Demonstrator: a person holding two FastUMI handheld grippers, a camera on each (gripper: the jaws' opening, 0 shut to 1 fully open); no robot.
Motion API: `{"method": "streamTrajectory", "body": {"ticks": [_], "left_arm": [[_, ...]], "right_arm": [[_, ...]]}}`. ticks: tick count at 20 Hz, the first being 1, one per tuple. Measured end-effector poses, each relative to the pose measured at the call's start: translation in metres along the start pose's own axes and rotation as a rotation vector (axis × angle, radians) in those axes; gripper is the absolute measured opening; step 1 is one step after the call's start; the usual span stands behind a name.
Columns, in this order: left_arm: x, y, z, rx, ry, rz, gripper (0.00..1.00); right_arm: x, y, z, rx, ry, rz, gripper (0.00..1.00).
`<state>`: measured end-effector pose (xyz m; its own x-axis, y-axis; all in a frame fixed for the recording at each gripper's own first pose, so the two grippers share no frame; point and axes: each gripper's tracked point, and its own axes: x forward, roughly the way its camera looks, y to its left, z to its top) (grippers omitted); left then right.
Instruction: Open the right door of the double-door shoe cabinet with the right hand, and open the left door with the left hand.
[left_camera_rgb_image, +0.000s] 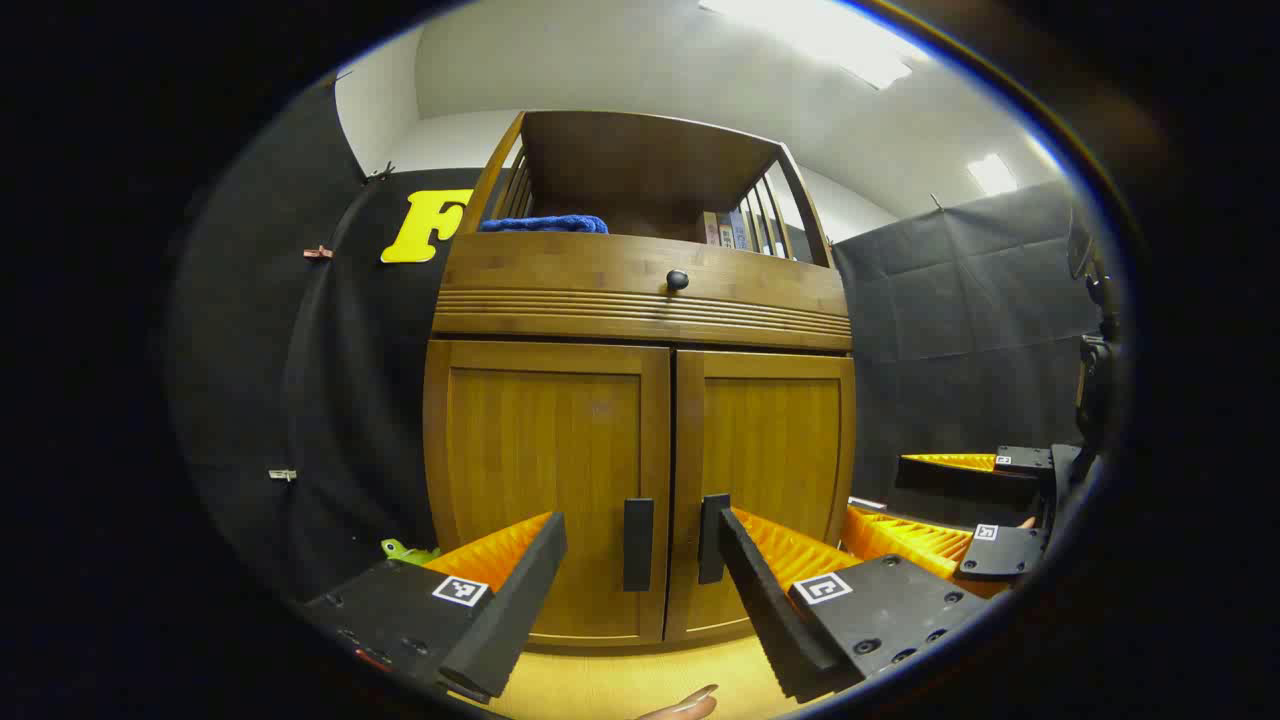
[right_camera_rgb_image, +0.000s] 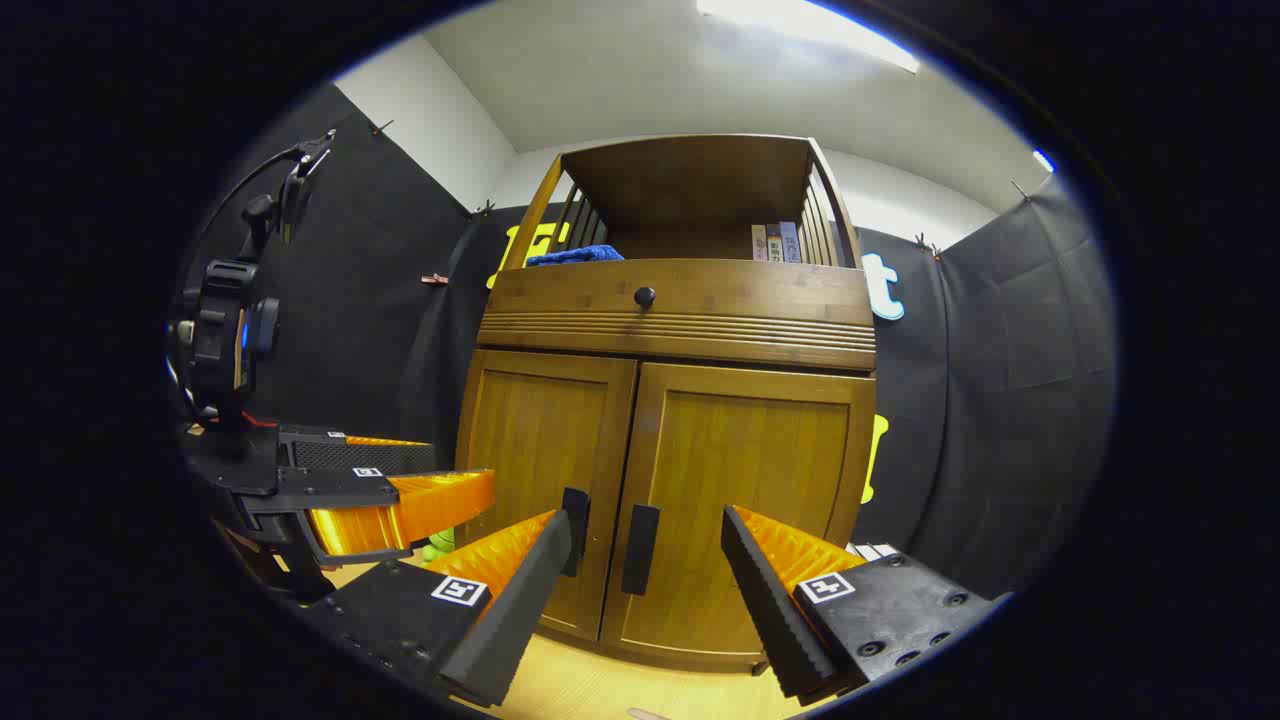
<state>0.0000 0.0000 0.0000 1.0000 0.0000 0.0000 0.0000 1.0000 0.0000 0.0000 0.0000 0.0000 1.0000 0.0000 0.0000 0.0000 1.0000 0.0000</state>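
both doors were shut. the right door (right_camera_rgb_image: 740, 510) stood straight ahead of the right gripper (right_camera_rgb_image: 640, 580), its black handle (right_camera_rgb_image: 640, 548) between the wide-spread, empty fingers but farther on. the left gripper (left_camera_rgb_image: 640, 590) waited likewise, wide and empty, before the left door (left_camera_rgb_image: 545, 470). judged the approach step; next, advance and close on that handle.
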Motion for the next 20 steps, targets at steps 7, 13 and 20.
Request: {"method": "streamTrajectory", "body": {"ticks": [7, 13, 20], "left_arm": [[-0.0012, 0.0055, 0.0061, 0.001, -0.027, 0.003, 0.95], [-0.0031, 0.0096, 0.0096, -0.011, -0.039, 0.005, 0.95], [-0.0037, 0.0086, 0.0070, -0.001, -0.036, 0.001, 0.96]], "right_arm": [[0.0040, 0.0050, 0.0011, 0.002, -0.003, 0.000, 0.97], [0.0053, 0.0058, 0.0008, 0.010, -0.001, -0.003, 0.96], [0.0076, 0.0039, -0.0032, 0.030, 0.010, -0.002, 0.96]]}}
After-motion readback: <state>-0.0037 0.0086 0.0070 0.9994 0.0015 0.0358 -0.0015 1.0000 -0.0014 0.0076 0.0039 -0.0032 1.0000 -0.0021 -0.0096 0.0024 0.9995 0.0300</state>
